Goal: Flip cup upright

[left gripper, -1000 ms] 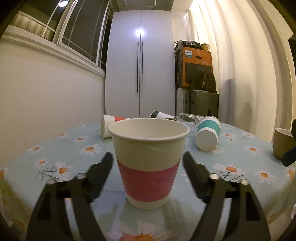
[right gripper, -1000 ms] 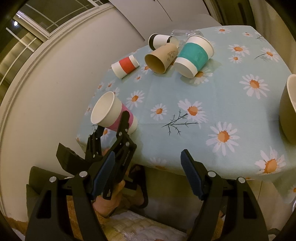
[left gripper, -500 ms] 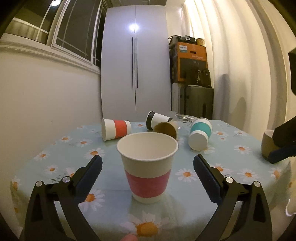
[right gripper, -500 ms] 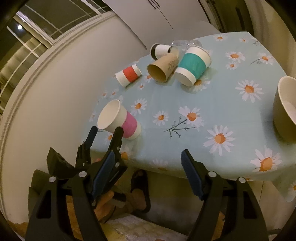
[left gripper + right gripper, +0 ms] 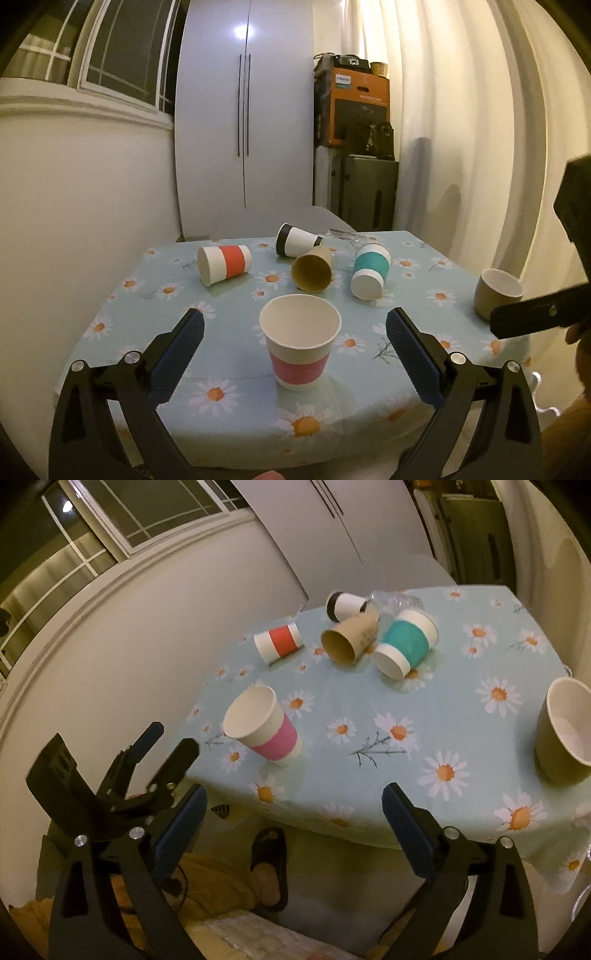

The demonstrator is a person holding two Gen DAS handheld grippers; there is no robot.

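Note:
A paper cup with a pink band (image 5: 299, 343) stands upright near the table's front edge; it also shows in the right wrist view (image 5: 263, 725). My left gripper (image 5: 293, 356) is open and empty, drawn back from the cup, its fingers either side and apart from it. It appears in the right wrist view (image 5: 162, 746) at the left, off the table edge. My right gripper (image 5: 291, 834) is open and empty, off the front edge of the table. Four cups lie on their sides farther back: red-banded (image 5: 224, 264), black-rimmed white (image 5: 297, 240), brown (image 5: 312, 272), teal-banded (image 5: 370, 271).
An olive ceramic cup (image 5: 496, 295) stands upright at the table's right edge, also in the right wrist view (image 5: 565, 731). A clear plastic item (image 5: 343, 236) lies behind the cups. The daisy tablecloth (image 5: 406, 295) covers the table. A wall runs along the left side.
My left gripper let go of the pink-banded cup, opened wider and pulled back and up from it. The cup stays upright. The right gripper shifted slightly.

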